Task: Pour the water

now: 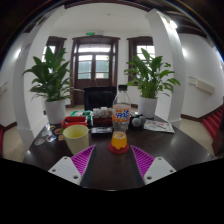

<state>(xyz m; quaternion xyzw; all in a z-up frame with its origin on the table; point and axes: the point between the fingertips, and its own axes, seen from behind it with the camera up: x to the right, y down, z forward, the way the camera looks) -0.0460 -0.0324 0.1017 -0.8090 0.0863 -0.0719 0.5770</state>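
A clear plastic bottle (121,108) with a white cap and a blue-red label stands upright on the dark table (180,145), just beyond my fingers. In front of it sits a small orange cup (119,141) on a red saucer, just ahead of the gap between my fingertips. A yellow-green cup (76,137) stands to the left, beyond the left finger. My gripper (112,160) is open, its magenta pads (83,158) spread wide with only bare table between them.
Beyond the bottle lie a red container (73,122), a dark box (101,122), a small dark teapot (137,122) and papers (158,126). Two potted plants (50,78) flank a dark wooden door (95,65) at the back. A red seat (214,125) stands at the right.
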